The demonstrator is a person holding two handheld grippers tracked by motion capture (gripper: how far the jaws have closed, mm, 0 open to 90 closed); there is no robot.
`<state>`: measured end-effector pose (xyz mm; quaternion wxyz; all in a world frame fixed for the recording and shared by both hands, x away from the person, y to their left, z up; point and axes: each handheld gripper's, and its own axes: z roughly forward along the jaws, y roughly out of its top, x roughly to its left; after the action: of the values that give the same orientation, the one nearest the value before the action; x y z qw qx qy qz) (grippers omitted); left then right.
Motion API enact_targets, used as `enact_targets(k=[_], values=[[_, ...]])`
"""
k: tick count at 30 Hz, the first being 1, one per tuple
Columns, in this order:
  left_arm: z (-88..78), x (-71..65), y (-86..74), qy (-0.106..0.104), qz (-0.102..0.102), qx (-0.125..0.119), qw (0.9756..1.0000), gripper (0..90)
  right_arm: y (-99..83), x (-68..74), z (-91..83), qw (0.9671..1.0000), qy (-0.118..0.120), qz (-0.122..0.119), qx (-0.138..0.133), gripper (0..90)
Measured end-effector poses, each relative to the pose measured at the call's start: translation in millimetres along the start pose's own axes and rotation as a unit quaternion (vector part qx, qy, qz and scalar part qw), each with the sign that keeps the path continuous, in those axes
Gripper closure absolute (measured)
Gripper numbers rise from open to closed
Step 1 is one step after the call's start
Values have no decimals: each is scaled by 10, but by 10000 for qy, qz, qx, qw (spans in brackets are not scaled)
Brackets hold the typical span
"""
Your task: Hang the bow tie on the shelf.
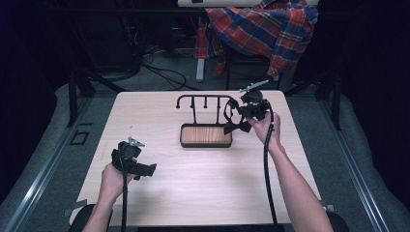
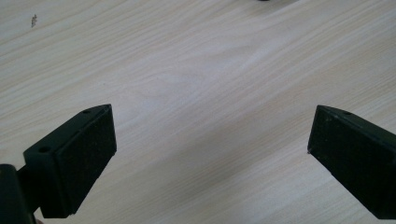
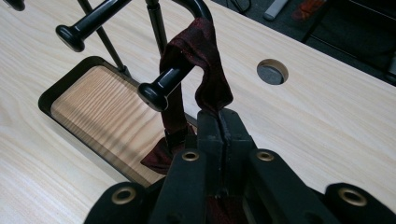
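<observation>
High view: rack (image 1: 205,104) at table (image 1: 159,193) centre, its wooden tray (image 1: 205,136) below the pegs. Bow tie (image 1: 237,126) hangs at the rack's 3 o'clock end, bow down by the tray's corner. Right gripper (image 1: 247,112) is on its strap. Left gripper (image 1: 145,170) sits at 8 o'clock, well apart.

Left gripper view: jaws spread wide, bare tabletop between them.

Right gripper view: jaws clamped tight on the strap (image 3: 212,88), which loops over a peg (image 3: 163,86). Dark red fabric, soft and light, probably floppy; it will sag and could snag on the peg knob. Best grip looks like the strap, as now, not the bow.
</observation>
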<state>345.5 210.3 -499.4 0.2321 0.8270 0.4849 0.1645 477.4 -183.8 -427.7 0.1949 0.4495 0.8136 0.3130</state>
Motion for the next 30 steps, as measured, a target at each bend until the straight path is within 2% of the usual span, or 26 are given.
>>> enact_targets(k=[6,16,19,30], values=[[-8,11,-5,5,-18,-4,10000,13,-14,20,23,10000,10,-71,48,869],[-5,10,-5,-30,-14,19,10000,13,-30,-11,-5,9999,139,13,2,803],[-7,10,-6,-28,-8,19,10000,13,-34,-16,-37,9999,158,-3,-22,754],[-12,10,-6,-10,11,10,10000,13,-77,-67,-217,9995,317,57,76,484]])
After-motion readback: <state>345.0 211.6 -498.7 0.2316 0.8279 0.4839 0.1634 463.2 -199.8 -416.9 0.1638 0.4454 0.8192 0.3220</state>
